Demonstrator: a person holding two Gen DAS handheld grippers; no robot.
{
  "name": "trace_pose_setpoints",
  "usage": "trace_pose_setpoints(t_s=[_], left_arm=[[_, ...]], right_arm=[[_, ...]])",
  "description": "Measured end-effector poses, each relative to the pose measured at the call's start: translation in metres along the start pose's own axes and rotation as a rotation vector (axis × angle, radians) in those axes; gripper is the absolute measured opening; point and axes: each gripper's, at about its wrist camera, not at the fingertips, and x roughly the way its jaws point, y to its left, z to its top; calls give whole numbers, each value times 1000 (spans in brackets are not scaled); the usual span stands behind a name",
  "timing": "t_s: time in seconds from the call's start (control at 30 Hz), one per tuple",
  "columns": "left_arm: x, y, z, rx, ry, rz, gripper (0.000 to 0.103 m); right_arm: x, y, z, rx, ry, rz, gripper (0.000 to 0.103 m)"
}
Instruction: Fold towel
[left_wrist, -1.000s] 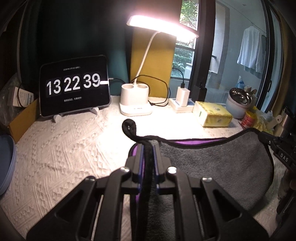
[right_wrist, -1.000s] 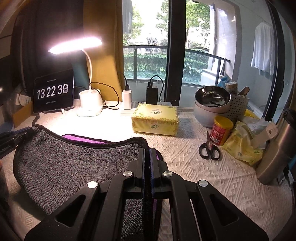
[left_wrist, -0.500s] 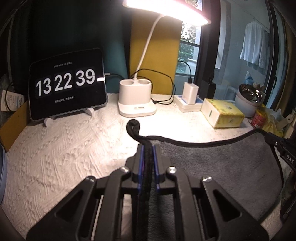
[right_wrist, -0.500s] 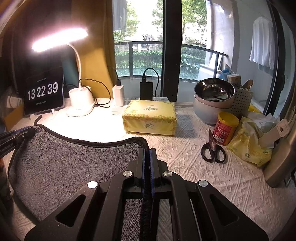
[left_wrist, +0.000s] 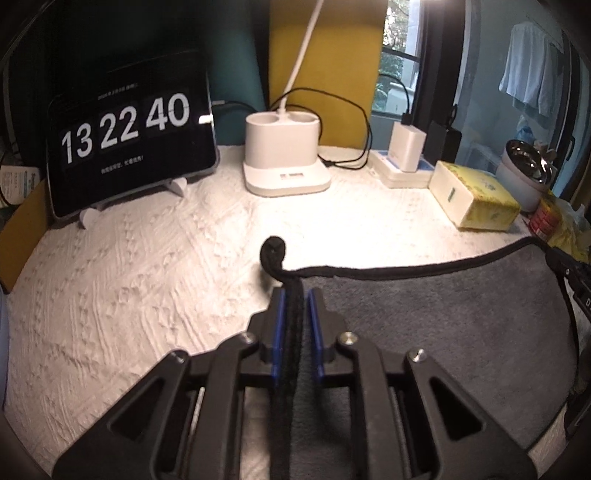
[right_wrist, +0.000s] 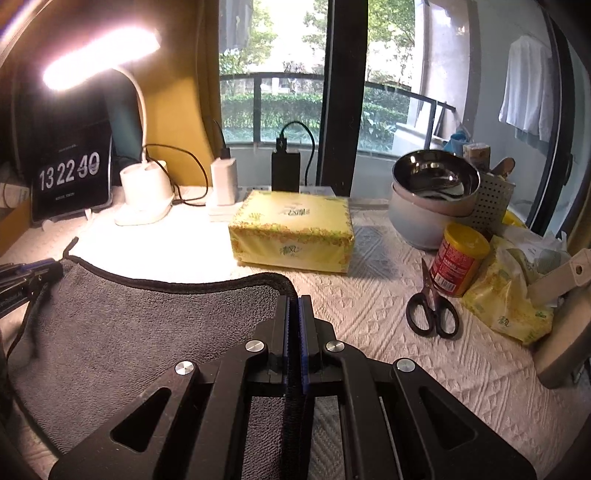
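A grey towel (left_wrist: 443, 325) with a black hem lies stretched between my two grippers over the white textured table cover; it also shows in the right wrist view (right_wrist: 140, 325). My left gripper (left_wrist: 294, 295) is shut on the towel's left corner, whose black hanging loop (left_wrist: 272, 251) curls up past the fingertips. My right gripper (right_wrist: 293, 301) is shut on the towel's right corner. Each gripper shows at the edge of the other's view: the right one (left_wrist: 570, 269) and the left one (right_wrist: 29, 275). No purple underside shows.
At the back stand a tablet clock (left_wrist: 129, 147), a white lamp base (left_wrist: 286, 162) with cables, chargers (right_wrist: 223, 181), a yellow tissue box (right_wrist: 291, 230), stacked bowls (right_wrist: 432, 199), a red can (right_wrist: 460, 264), black scissors (right_wrist: 432, 306) and yellow packets (right_wrist: 513, 299).
Both grippers moved forward and down toward the back of the table, carrying the towel's edge. The purple underside seen a second ago is now covered. The clock ticked to 40.
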Motion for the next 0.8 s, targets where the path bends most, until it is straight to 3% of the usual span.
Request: trace_pose_setpoints(t_s=[0.27,0.37,0.8], left_arm=[[-1,10,0,-49,4,17,33],[-5,15,1,-78,-7,9,50],[-24,17,-3,-90,-24,-6,51]], right_arm=[[5,-3,-1,13,32,-18,5],[7,-4,-1,19,51,-20,5],[1,-7,-7,32,85,-56,20]])
